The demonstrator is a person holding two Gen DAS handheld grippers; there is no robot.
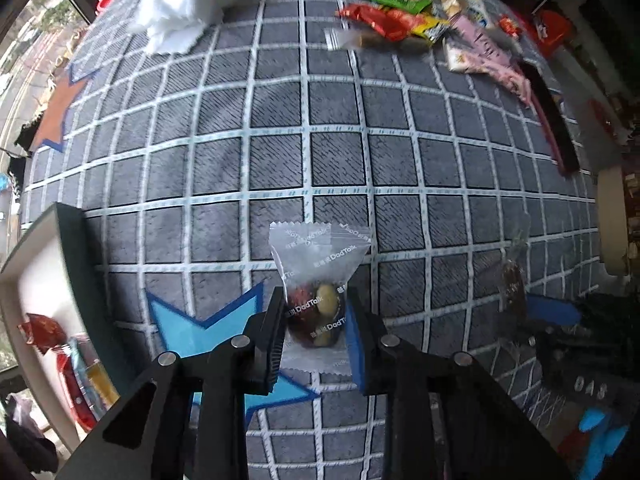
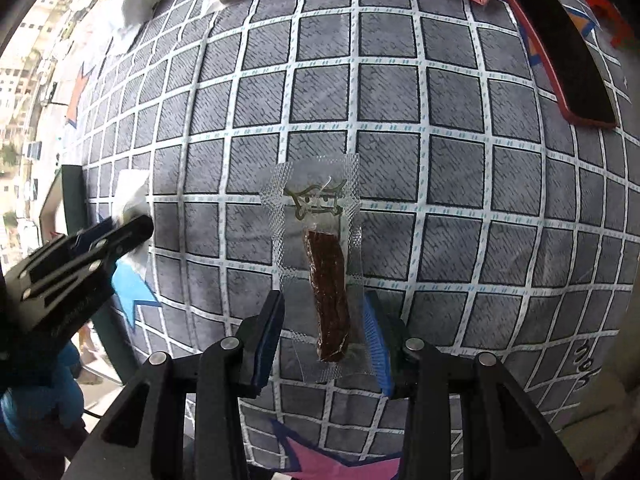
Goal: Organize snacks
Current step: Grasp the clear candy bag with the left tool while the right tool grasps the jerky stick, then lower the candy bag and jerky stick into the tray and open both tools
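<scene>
The snack packet point(image 1: 318, 280) between the left gripper's point(image 1: 316, 340) fingers is a small frosted-white pouch with zigzag-cut ends, flaring wide at its far end and pinched narrow where the pads press its sides. Through its clear middle show a dark red fruit and pale yellowish nuts. "DadTalk" is printed on it several times in white, beside characters too small to read. It hangs over the table point(image 1: 304, 128), which is covered in a grey cloth crossed by a white grid, and over a light blue star point(image 1: 188, 326) marked on that cloth.

The right gripper point(image 2: 324, 324) has its fingers closed on a second snack, a clear wrapper point(image 2: 316, 248) with crimped, textured edges holding a dark brown stick of dried meat point(image 2: 328, 300). A line-drawn animal head, dull green, is printed on the wrapper's upper part; no words on it can be read. This one too is above the gridded cloth, with a pink star point(image 2: 340, 468) at the near edge.

At the far side of the table lies a heap of other snacks point(image 1: 404, 8): green, red, yellow and pink wrappers, their print blurred. A crumpled white cloth point(image 1: 180, 4) lies to the heap's left. At the left edge stands a white-lined box point(image 1: 36, 280) with red-wrapped snacks point(image 1: 42, 332) inside.
</scene>
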